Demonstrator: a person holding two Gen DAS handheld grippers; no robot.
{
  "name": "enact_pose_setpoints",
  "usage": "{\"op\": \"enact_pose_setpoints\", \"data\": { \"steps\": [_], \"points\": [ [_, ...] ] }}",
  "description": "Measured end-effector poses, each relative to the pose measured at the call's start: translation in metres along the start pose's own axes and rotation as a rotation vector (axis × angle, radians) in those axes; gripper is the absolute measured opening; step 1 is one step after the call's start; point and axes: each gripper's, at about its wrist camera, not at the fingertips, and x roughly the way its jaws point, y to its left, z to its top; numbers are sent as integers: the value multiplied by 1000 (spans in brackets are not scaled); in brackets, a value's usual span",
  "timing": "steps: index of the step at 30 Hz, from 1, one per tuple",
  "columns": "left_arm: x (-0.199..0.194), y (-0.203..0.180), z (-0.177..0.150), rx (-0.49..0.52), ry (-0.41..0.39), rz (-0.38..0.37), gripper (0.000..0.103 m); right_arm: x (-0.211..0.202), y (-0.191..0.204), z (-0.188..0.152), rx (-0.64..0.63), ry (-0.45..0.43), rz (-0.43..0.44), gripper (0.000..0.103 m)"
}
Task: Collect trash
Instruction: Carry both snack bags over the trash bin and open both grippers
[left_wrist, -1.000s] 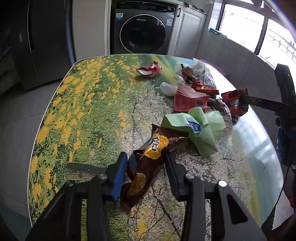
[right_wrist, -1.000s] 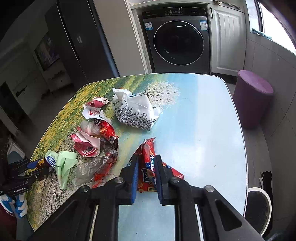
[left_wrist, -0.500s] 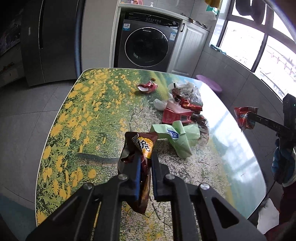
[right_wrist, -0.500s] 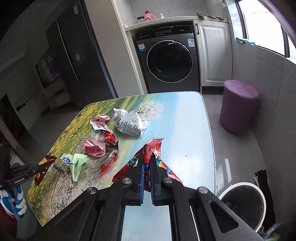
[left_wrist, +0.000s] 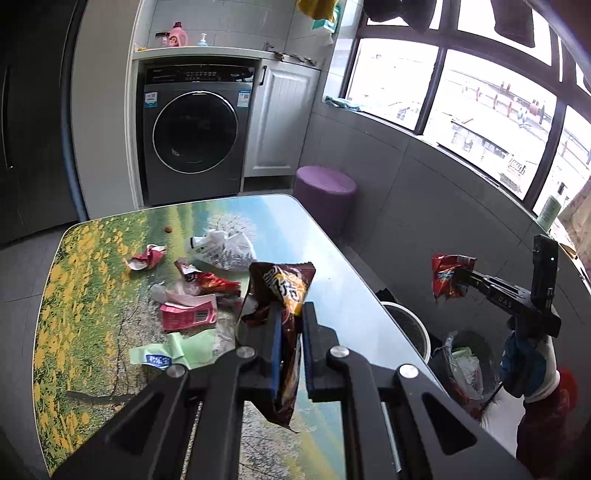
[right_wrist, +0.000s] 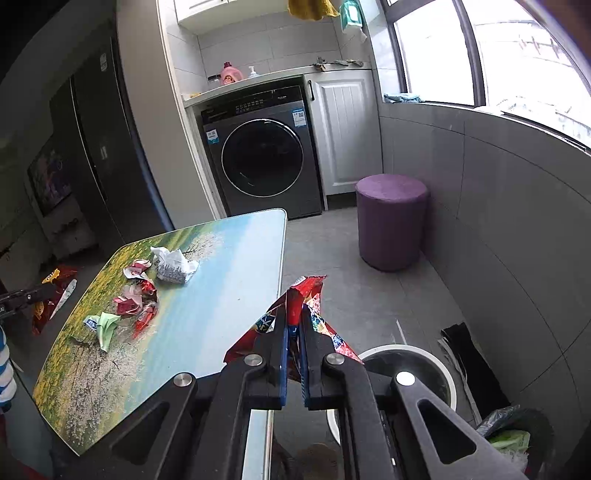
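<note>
My left gripper (left_wrist: 290, 314) is shut on a brown and orange snack bag (left_wrist: 280, 291) and holds it above the table (left_wrist: 321, 243). My right gripper (right_wrist: 293, 317) is shut on a red snack wrapper (right_wrist: 306, 291), past the table's right edge, above the floor near a white-rimmed bin (right_wrist: 436, 363). That wrapper also shows in the left wrist view (left_wrist: 448, 275). Several wrappers remain on the table: a pink carton (left_wrist: 188, 314), a green paper (left_wrist: 173, 349), a white printed bag (left_wrist: 225, 249), a red crumpled wrapper (left_wrist: 147, 256).
A black-lined trash bin (left_wrist: 469, 362) stands beside the white-rimmed bin (left_wrist: 410, 325) on the floor right of the table. A purple stool (right_wrist: 391, 221) and a washing machine (right_wrist: 266, 162) stand behind. The window wall runs along the right.
Both grippers have lifted their wrappers higher and swung right, toward the bins. The left bag has left the table; the right wrapper is now past the table's edge.
</note>
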Motion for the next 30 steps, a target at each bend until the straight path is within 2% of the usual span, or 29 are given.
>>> {"op": "enact_pose_setpoints", "data": {
  "steps": [5,9,15,20,21,23,24,25,26,30],
  "points": [
    [64,-78,23,126,87,-78,10,8,-46,-20,111,29,-40,6],
    [127,-128,30,190,184,-112,10,21,-79,-38,177,73,-87,6],
    [209,-179,26,206,315,-169,10,54,-120,-61,259,153,-136,6],
    [263,-200,20,176,415,-213,13,79,-146,-75,313,206,-157,8],
    [272,-203,19,166,431,-224,15,84,-150,-77,323,213,-160,8],
    [285,-204,17,142,454,-237,28,91,-156,-80,344,223,-166,10],
    [290,-205,17,135,458,-238,38,95,-159,-82,352,230,-168,14],
    [294,-207,16,132,461,-240,42,97,-161,-83,357,237,-175,23],
    [296,-207,15,130,464,-244,42,98,-162,-86,359,242,-184,29],
    [294,-200,16,132,457,-237,42,100,-163,-89,364,256,-201,35]
  ]
}}
